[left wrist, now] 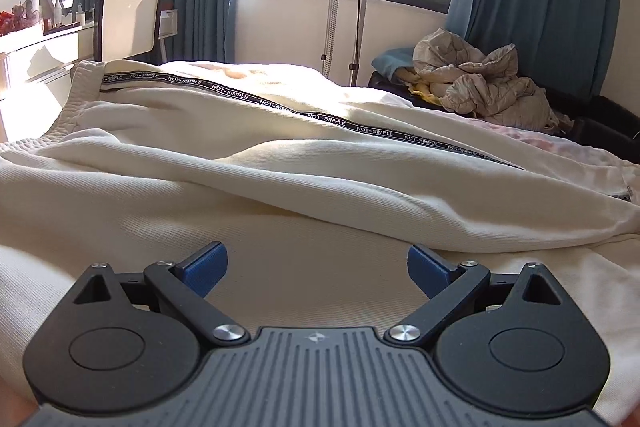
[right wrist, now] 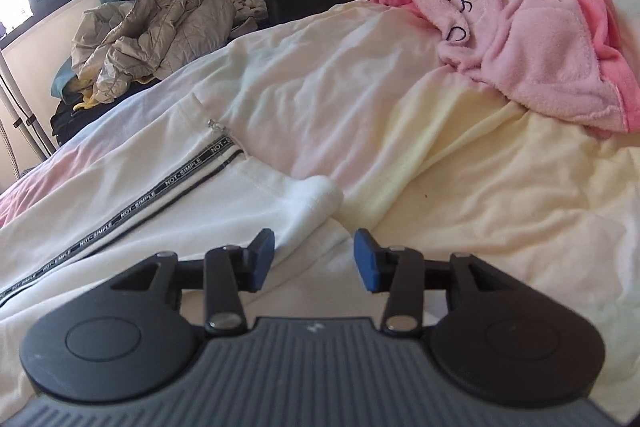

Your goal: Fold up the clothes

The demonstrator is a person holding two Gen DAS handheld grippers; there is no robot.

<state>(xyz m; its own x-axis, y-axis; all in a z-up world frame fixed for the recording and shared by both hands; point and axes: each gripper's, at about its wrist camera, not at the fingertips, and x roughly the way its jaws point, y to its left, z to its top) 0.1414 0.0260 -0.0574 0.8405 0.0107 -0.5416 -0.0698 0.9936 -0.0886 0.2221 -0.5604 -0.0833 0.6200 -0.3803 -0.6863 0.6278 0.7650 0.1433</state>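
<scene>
Cream-white trousers (left wrist: 248, 163) with a black "NOT-SIMPLE" side stripe (left wrist: 360, 125) lie stretched out across the bed, waistband at the far left. My left gripper (left wrist: 318, 269) is open and empty, low over the cloth near the trousers' front edge. In the right wrist view the trouser leg end (right wrist: 308, 201) with its cuff and the stripe (right wrist: 176, 183) lies just ahead and left of my right gripper (right wrist: 316, 259). That gripper is open and empty, its left fingertip (right wrist: 262, 255) at the cuff's edge.
A pink fleece garment (right wrist: 532, 27) lies heaped at the back right of the bed. A crumpled beige quilted jacket (left wrist: 488, 83) sits on a dark sofa beyond the bed. A garment steamer stand (left wrist: 344, 7) stands by the window. A dresser (left wrist: 48, 43) is at the left.
</scene>
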